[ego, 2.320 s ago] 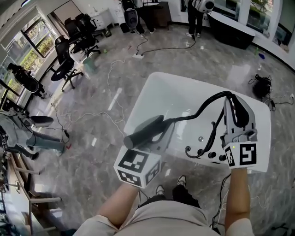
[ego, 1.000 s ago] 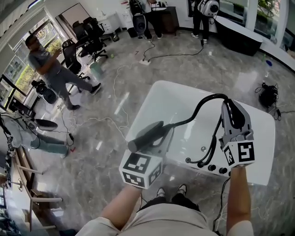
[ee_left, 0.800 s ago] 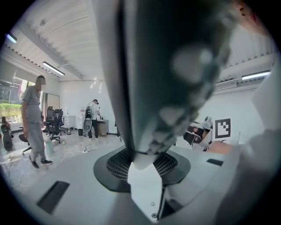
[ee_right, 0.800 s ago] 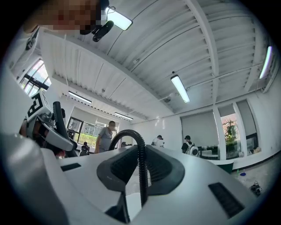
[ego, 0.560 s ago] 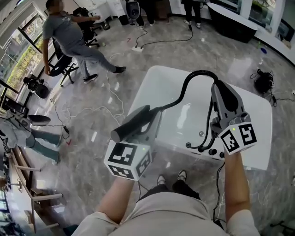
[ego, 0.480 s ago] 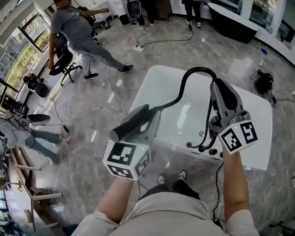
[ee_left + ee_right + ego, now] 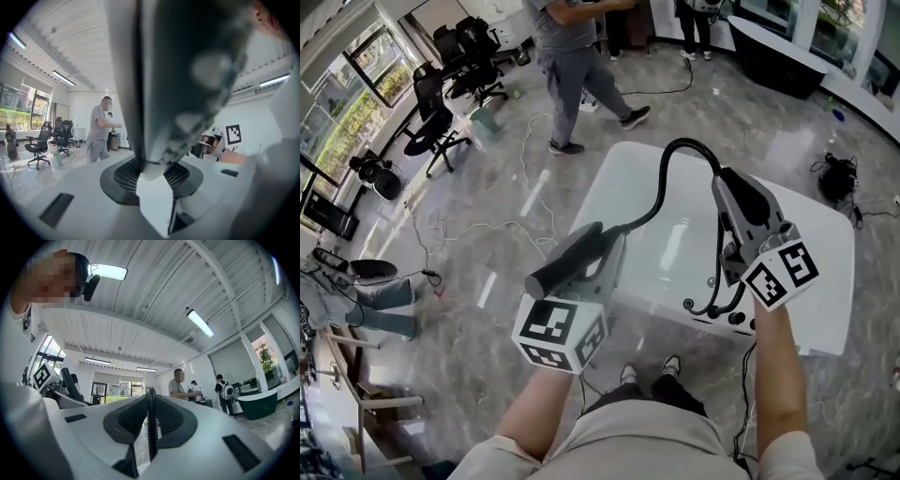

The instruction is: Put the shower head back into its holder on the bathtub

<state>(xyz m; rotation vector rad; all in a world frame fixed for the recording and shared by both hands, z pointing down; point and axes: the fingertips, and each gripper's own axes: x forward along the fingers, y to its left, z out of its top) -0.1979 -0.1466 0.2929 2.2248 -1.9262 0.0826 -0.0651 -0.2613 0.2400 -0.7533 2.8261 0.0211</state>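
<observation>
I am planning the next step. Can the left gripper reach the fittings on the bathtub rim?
Probably yes: the path from the left gripper, shut on the shower head, to the fittings looks free.

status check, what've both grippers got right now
Left gripper shut on black shower head. Right gripper shut on its black ribbed hose. Head near white bathtub, not docked. Path clear.

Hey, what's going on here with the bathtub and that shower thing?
A person stands at a white bathtub with a gripper in each hand. The left gripper is shut on the dark shower head, held in the air by the tub's near corner. The right gripper is shut on the black hose, which arches between the two. The shower head is not yet set back on the tub. Another person is on the floor beyond it.
</observation>
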